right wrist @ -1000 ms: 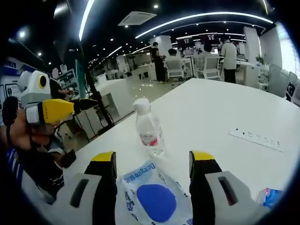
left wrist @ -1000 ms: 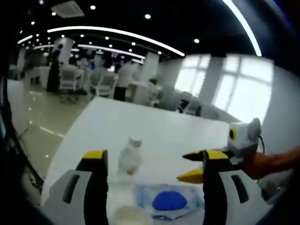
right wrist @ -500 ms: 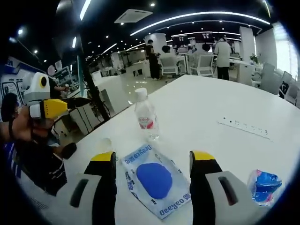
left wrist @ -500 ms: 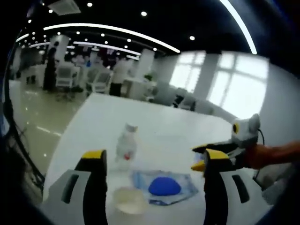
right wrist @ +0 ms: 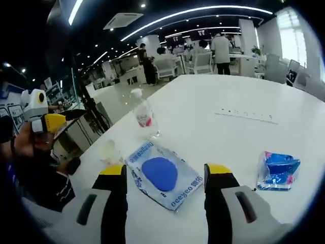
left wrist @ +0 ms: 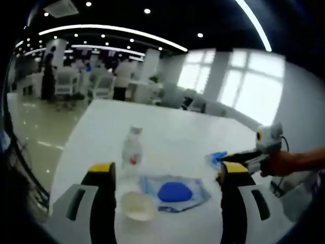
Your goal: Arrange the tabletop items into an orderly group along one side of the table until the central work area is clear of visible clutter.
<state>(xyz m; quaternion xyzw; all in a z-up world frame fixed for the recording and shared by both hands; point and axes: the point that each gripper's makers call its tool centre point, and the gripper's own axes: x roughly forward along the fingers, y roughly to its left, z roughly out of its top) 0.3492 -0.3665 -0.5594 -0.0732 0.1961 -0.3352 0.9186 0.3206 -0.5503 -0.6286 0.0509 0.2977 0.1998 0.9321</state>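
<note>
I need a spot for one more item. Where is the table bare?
Bare: the white table beyond the bottle, around the power strip. Crowded: the near edge, where the blue-printed packet, small cup and blue wrapper lie.

People point(right wrist: 221, 48) and chairs point(right wrist: 201, 62) beyond, bright windows point(left wrist: 249, 91) opposite

A wide open-plan office under a dark ceiling point(right wrist: 167, 30), crossed by long curved light strips point(left wrist: 117, 33) and dotted with small round spotlights point(left wrist: 147, 10). A square air vent point(right wrist: 122, 20) sits in the ceiling. Tall bright windows point(left wrist: 249, 86) line a pale wall. The floor point(left wrist: 38, 122) is glossy and reflects the lights. White desks and white office chairs point(right wrist: 202, 62) stand in the distance, with several people point(right wrist: 221, 50) among them. White columns point(left wrist: 149, 64) rise to the ceiling.
</note>
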